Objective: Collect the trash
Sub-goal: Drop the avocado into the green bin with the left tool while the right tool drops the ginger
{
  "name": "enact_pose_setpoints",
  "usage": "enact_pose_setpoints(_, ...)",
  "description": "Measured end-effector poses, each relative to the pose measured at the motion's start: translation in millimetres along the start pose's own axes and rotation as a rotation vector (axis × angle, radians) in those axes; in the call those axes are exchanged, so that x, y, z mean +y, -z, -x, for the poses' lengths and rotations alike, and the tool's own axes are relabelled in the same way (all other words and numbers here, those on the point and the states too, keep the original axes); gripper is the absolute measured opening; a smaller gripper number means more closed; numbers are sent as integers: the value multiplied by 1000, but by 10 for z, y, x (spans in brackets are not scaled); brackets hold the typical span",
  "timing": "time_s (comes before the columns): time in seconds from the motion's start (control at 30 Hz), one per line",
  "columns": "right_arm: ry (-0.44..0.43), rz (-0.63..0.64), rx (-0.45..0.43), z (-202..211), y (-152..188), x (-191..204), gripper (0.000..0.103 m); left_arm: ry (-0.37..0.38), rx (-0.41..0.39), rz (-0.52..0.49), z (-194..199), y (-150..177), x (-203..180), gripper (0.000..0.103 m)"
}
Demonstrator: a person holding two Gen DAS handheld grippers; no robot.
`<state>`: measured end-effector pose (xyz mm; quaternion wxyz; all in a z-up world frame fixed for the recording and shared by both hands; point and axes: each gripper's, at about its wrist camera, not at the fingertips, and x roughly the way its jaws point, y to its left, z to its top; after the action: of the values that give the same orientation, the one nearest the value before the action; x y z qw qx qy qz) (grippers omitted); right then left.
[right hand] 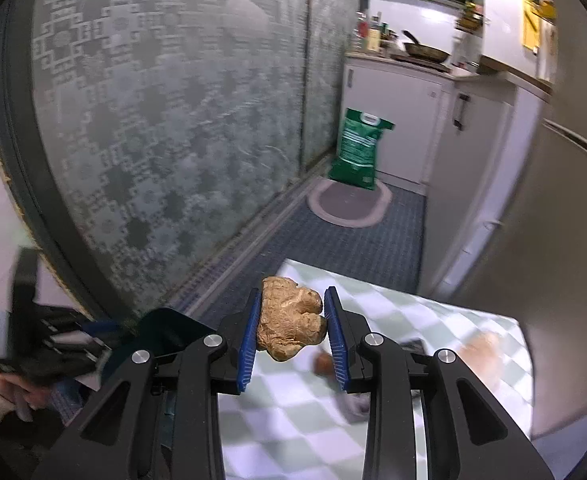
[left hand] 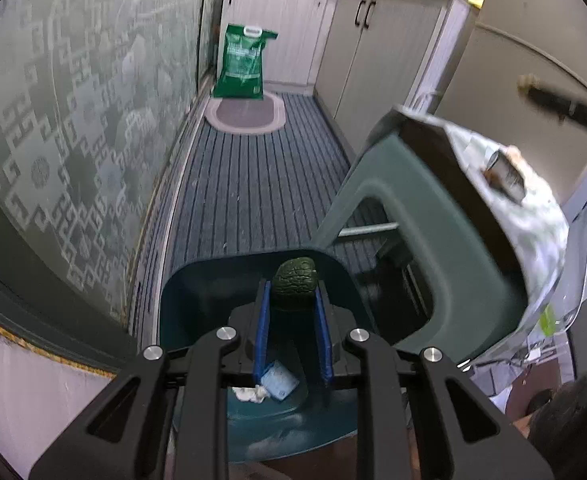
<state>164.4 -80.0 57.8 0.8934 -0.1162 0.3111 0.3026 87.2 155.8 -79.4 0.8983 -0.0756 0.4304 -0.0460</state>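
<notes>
Frosted, key-patterned glass is seen at the left. A wrinkled dark-green avocado [left hand: 294,283] is clamped in the left gripper [left hand: 293,300] above a smooth teal bin [left hand: 197,292]. A knobbly tan ginger root [right hand: 290,317] is gripped by the right gripper [right hand: 293,312] over the checked worktop [right hand: 433,312].

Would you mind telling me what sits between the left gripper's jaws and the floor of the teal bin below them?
In the left wrist view, the left gripper holds a dark green avocado above the teal bin. Below is open space; a blue packet and crumpled tissue lie inside.
</notes>
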Motion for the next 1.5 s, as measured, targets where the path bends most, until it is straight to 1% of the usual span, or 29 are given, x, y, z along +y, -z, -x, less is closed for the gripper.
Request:
enact_pose_setpoints(0.17, -51, 29, 3, -70, -90, 290, 32, 1, 54, -2, -150, 158, 111, 23)
enact_pose_setpoints(0.27, -93, 35, 23, -169, -101, 450, 32, 1, 89, 1, -252, 270, 175, 23)
enact_pose_setpoints(0.47, -134, 62, 59, -353, -77, 712, 32, -2, 173, -7, -518, 470, 224, 23)
enact_pose_setpoints(0.67, -155, 63, 91, -460, -1, 833, 32, -11, 267, -21, -751, 669, 219, 23)
enact_pose_setpoints(0.7, -156, 63, 95, -467, 9, 842, 32, -16, 297, -19, -799, 707, 223, 23)
enact_pose_setpoints(0.8, -158, 61, 103, -488, 29, 885, 32, -26, 315, -29, -832, 766, 215, 27)
enact_pose_setpoints(0.83, -160, 65, 107, -493, 31, 908, 32, -25, 320, -33, -832, 780, 210, 31)
enact_pose_setpoints(0.87, -163, 69, 112, -506, 36, 932, 32, -25, 319, -32, -830, 787, 211, 33)
enact_pose_setpoints(0.97, -175, 65, 128, -569, 67, 979, 32, -34, 307, -38, -774, 765, 211, 33)
enact_pose_setpoints(1.1, -187, 72, 155, -688, 120, 1059, 32, -38, 264, -25, -609, 695, 253, 33)
enact_pose_setpoints(1.13, -190, 72, 164, -727, 140, 1081, 32, -42, 254, -23, -567, 675, 258, 31)
enact_pose_setpoints(1.33, -199, 76, 219, -937, 286, 1203, 32, -52, 121, -13, -122, 414, 267, 29)
enact_pose_setpoints(1.37, -203, 76, 229, -972, 314, 1224, 32, -57, 99, -16, -52, 387, 248, 29)
enact_pose_setpoints(1.4, -205, 78, 237, -999, 338, 1242, 32, -80, 55, -36, 70, 336, 216, 29)
enact_pose_setpoints(1.43, -205, 82, 248, -1036, 372, 1265, 32, -87, 34, -45, 133, 309, 192, 27)
enact_pose_setpoints(1.5, -208, 86, 268, -1102, 436, 1289, 32, -89, -11, -51, 286, 232, 158, 26)
